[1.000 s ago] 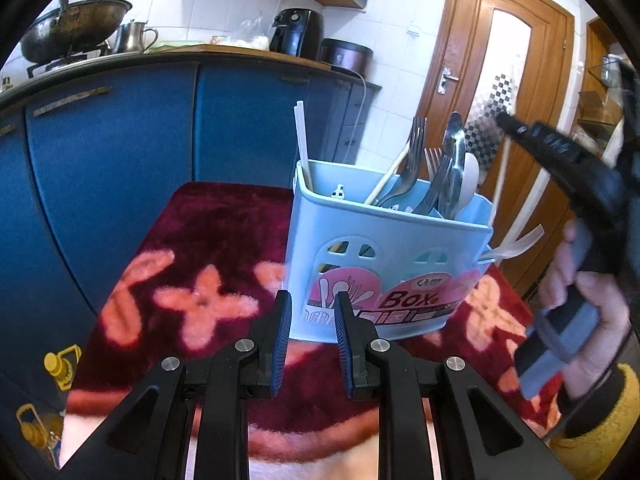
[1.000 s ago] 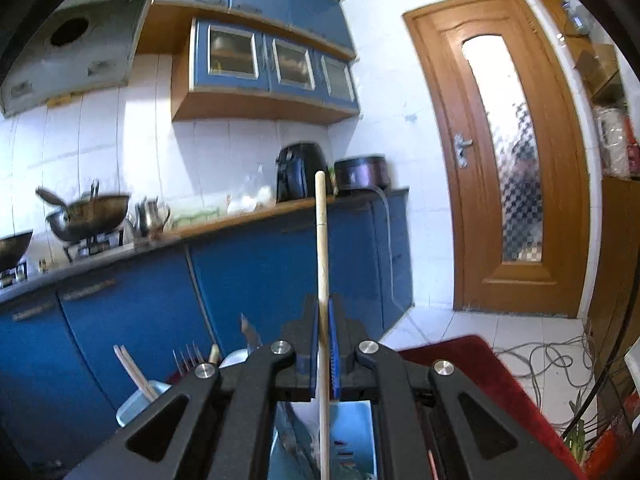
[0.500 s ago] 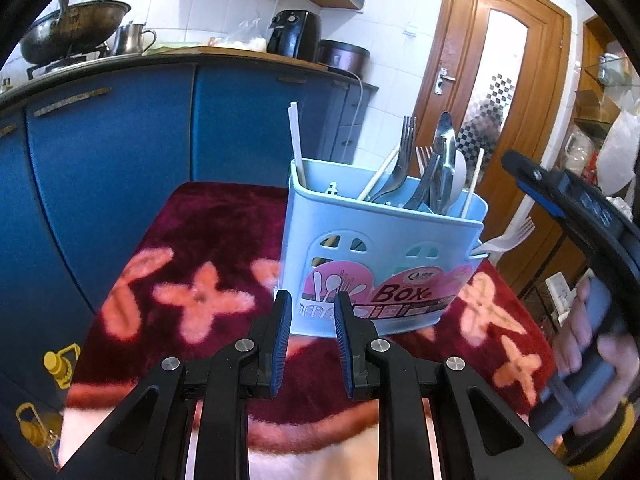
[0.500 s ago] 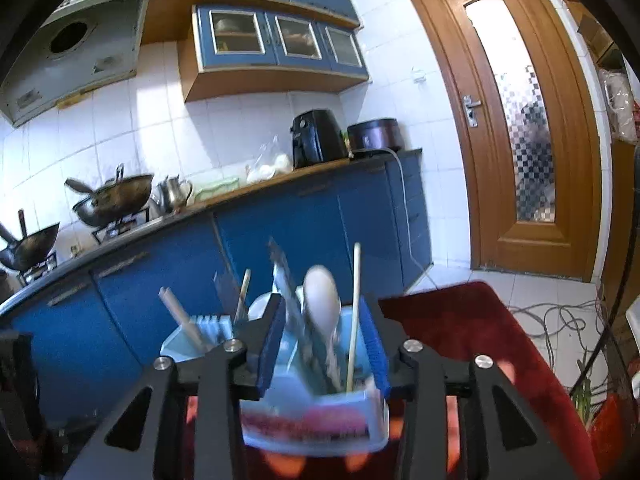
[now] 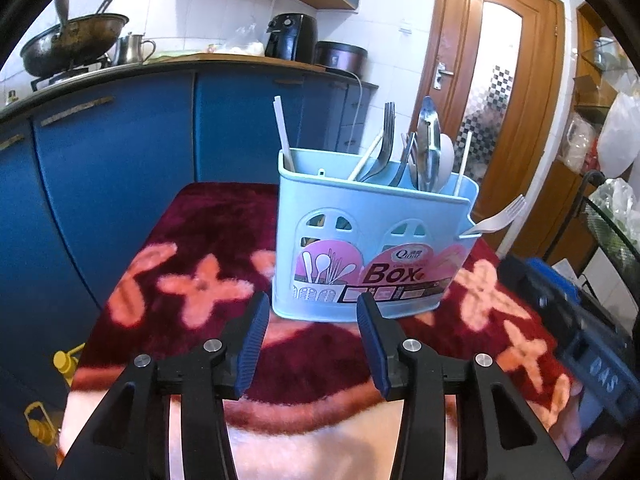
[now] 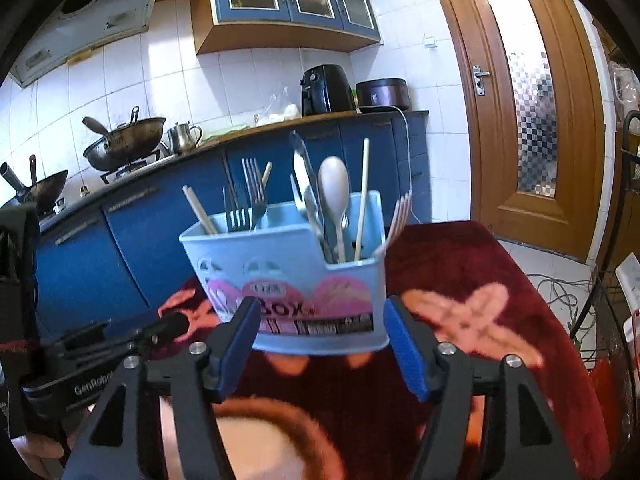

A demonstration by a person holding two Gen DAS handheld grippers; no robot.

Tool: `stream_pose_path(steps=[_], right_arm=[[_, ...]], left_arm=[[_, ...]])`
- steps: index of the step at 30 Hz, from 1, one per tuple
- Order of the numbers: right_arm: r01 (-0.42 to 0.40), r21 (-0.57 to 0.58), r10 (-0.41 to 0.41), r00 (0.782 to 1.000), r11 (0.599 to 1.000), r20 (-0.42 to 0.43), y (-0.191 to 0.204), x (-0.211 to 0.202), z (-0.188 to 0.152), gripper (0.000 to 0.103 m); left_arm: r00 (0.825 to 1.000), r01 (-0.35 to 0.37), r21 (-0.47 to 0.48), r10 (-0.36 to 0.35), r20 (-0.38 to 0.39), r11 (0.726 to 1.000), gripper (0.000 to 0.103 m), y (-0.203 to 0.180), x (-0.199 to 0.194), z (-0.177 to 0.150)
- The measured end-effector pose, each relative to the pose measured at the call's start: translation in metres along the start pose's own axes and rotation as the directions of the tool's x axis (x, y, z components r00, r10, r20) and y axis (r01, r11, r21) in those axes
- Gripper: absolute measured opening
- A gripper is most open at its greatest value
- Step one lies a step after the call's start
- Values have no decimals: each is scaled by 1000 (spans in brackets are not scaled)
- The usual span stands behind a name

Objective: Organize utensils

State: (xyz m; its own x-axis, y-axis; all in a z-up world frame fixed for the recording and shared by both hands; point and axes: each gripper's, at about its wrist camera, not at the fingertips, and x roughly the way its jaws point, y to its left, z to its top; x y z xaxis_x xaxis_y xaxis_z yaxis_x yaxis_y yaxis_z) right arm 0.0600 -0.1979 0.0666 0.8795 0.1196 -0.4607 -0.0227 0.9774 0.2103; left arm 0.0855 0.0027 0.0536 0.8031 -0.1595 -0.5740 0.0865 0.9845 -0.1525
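Kitchen, red blanket (image 5: 208,220), blue holder (image 5: 372,240) full of cutlery
Both grippers (image 5: 312,344) (image 6: 320,344) just opened, empty; withdraw clear of chopstick (image 6: 363,200)

1. The utensil box (image 5: 372,236) is smooth pale-blue plastic with a slight sheen, and there's a glossy printed paper label (image 5: 384,276) on the front.
2. Forks (image 6: 250,196) and the tall spoon (image 5: 428,140) – shiny polished metal. The chopstick (image 6: 363,196) looks like matt pale wood, and the white fork (image 5: 496,218) is plastic.
3. The blanket (image 5: 192,232) underneath is fuzzy plush cloth, dark red with pink flowers.
4. Both tools are matt black plastic – with ribbed blue pads (image 5: 252,344).
5. Door (image 6: 496,120) is varnished wood.
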Motion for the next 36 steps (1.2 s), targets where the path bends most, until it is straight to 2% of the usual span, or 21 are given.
stream_pose_path(steps=[2, 12, 36], right_arm=[[4, 0, -4, 1000, 1000, -15, 0, 1, -5, 70], [16, 32, -14, 998, 999, -61, -7, 4, -20, 70], [19, 50, -15, 997, 999, -71, -11, 3, -23, 70]], left_arm=[[1000, -5, 9, 5, 1, 1000, 47, -2, 0, -2], [1000, -26, 37, 26, 1, 999, 47, -8, 0, -10], [999, -39, 56, 38, 20, 998, 47, -13, -3, -10]])
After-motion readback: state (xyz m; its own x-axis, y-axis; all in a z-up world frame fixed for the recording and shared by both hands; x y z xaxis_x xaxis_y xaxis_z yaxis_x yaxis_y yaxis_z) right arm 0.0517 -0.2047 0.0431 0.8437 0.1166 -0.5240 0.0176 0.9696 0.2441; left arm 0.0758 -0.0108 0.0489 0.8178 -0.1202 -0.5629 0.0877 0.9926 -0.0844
